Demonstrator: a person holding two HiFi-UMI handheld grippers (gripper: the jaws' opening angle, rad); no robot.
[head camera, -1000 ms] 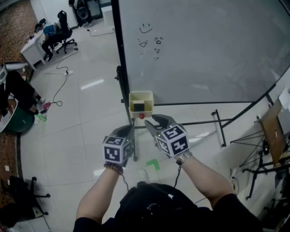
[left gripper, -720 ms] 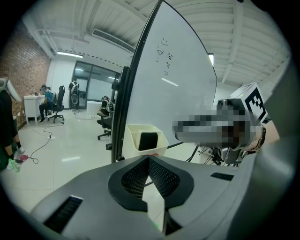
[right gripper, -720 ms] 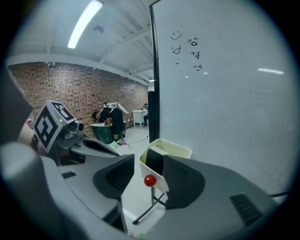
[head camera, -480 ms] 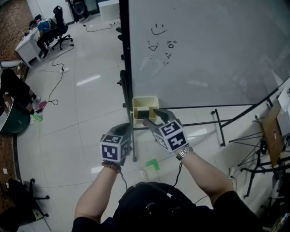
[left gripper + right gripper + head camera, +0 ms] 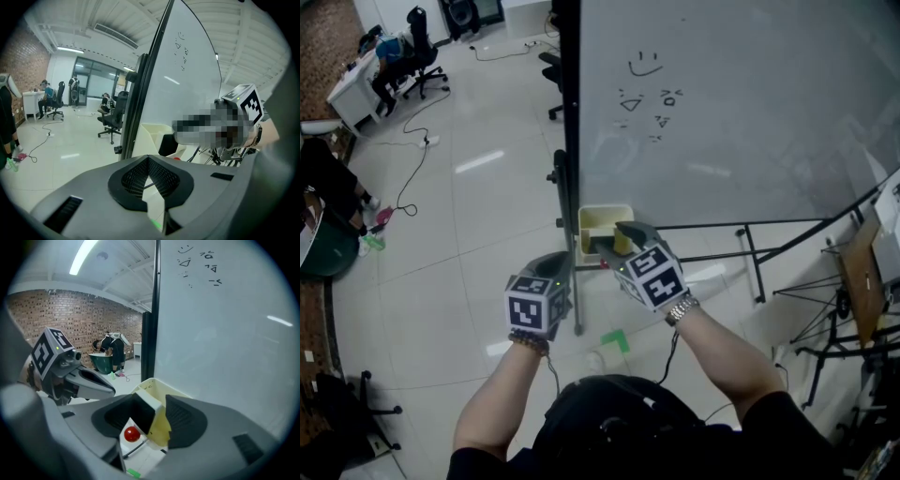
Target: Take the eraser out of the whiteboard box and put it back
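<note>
**Q:** Which parts are hidden or hard to read?

**A:** In the head view the right gripper (image 5: 615,240) overlaps the near end of the cream box (image 5: 602,217) and covers most of the eraser there. In the right gripper view the eraser (image 5: 142,416) shows only as a dark block with a white upper edge. Its lower part is cut off behind one jaw, and contact with that jaw's pad cannot be confirmed. The hands themselves lie under the marker cubes (image 5: 654,276).

**Q:** How do the grippers stand, and what do they touch?

**A:** The right gripper's jaws are apart and set on either side of the eraser, which sits in the box on the whiteboard (image 5: 750,103) frame. The box's yellow wall shows in the gap between the eraser and the other jaw. A red ball (image 5: 131,433) shows just below the eraser. The left gripper (image 5: 149,160) has its jaw tips pressed together with nothing between them.

**Q:** What is the pose of the arms?

**A:** The right forearm, wearing a wristwatch (image 5: 680,308), reaches forward to the box. The left forearm holds its gripper lower and to the left, beside the dark frame post (image 5: 571,141), apart from the box.
</note>
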